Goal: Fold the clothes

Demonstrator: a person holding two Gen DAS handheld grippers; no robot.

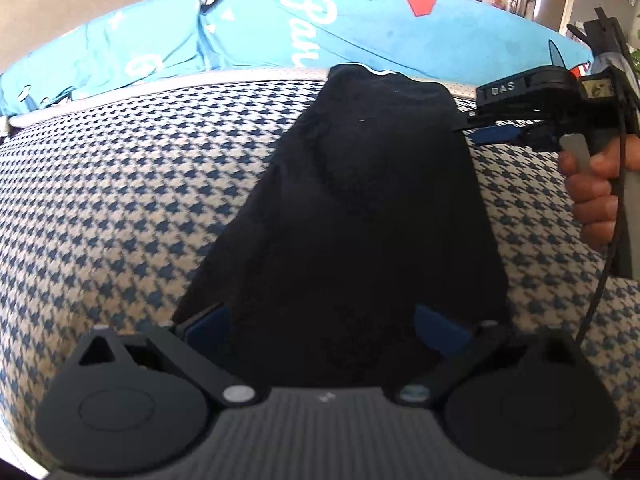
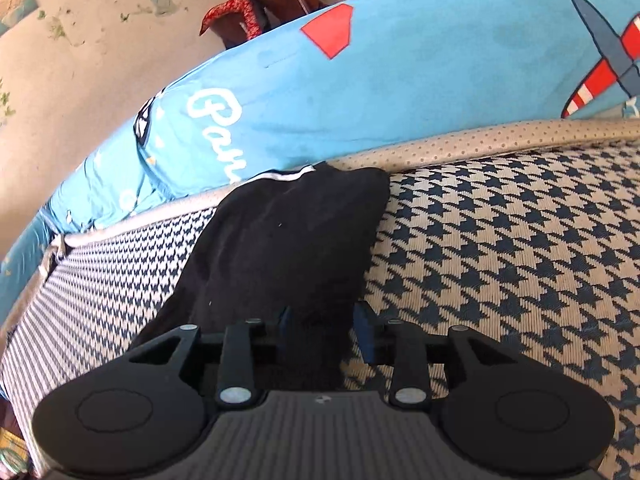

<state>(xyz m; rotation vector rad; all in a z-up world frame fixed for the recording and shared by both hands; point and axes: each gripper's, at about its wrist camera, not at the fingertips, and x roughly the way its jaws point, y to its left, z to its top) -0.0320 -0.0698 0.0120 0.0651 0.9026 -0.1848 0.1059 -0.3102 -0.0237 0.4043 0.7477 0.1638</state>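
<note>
A black garment (image 1: pixel 360 200) lies in a long folded strip on a blue-and-cream houndstooth cushion (image 1: pixel 140 180). My left gripper (image 1: pixel 322 328) is open. Its blue pads stand wide apart on either side of the garment's near end. The right gripper (image 1: pixel 468 128), held by a hand (image 1: pixel 592 192), meets the garment's far right edge. In the right wrist view the garment (image 2: pixel 288 240) runs away toward a white-trimmed end. My right gripper (image 2: pixel 325 326) has its blue pads close together, with a bunched fold of the black cloth filling the gap between them.
A light blue printed sheet (image 1: pixel 280 28) with white lettering and a red patch covers the raised surface behind the cushion (image 2: pixel 500 260). A dotted beige piping (image 2: pixel 480 136) edges the cushion's far side. A beige wall and furniture lie beyond.
</note>
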